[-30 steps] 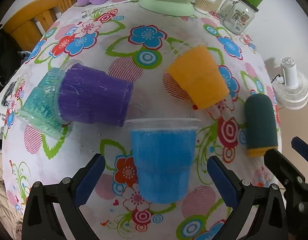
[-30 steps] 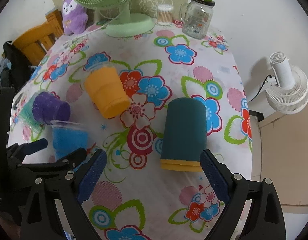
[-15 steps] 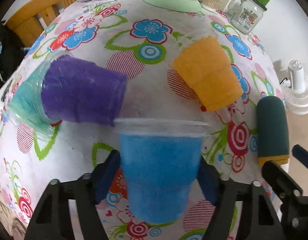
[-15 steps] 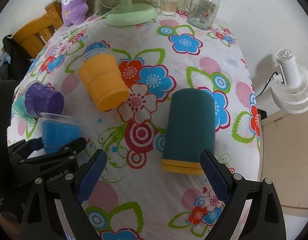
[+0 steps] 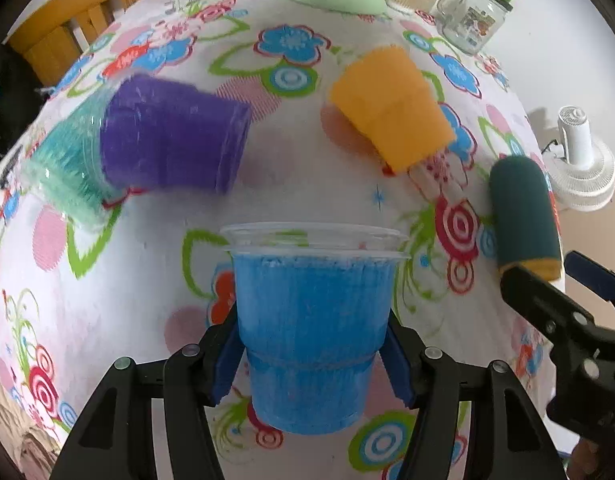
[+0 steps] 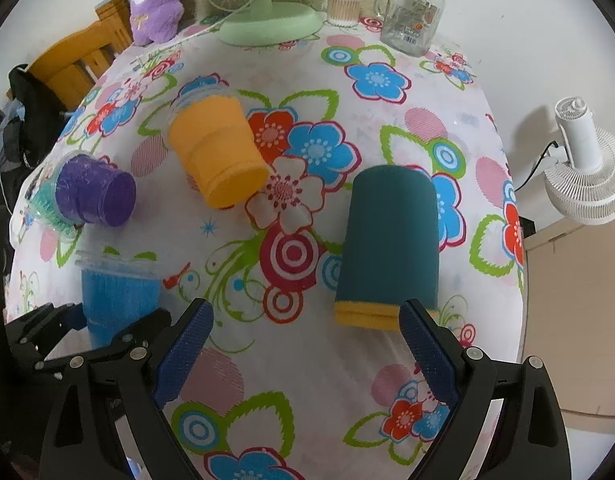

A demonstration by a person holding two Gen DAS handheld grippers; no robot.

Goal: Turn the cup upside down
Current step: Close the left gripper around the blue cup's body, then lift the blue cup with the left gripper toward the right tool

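Left jaws [image 5: 309, 354]: closed onto the blue cup [image 5: 309, 320], pads touching both its sides; cup upright, rim up, between the jaws.
Right jaws [image 6: 305, 354]: wide apart, gripping nothing; teal cup [image 6: 389, 240] lies on its side just beyond them, yellow end nearest the right pad.
Beyond: orange cup [image 5: 391, 106] and purple cup [image 5: 173, 138] lie tipped on the tabletop [image 5: 291, 184], ahead of the left jaws.
Left view only: green cup [image 5: 65, 172] nested behind the purple one, shown large.
Right view only: plush [image 6: 153, 6], fan base [image 6: 271, 26], jar [image 6: 411, 16] at the far edge.
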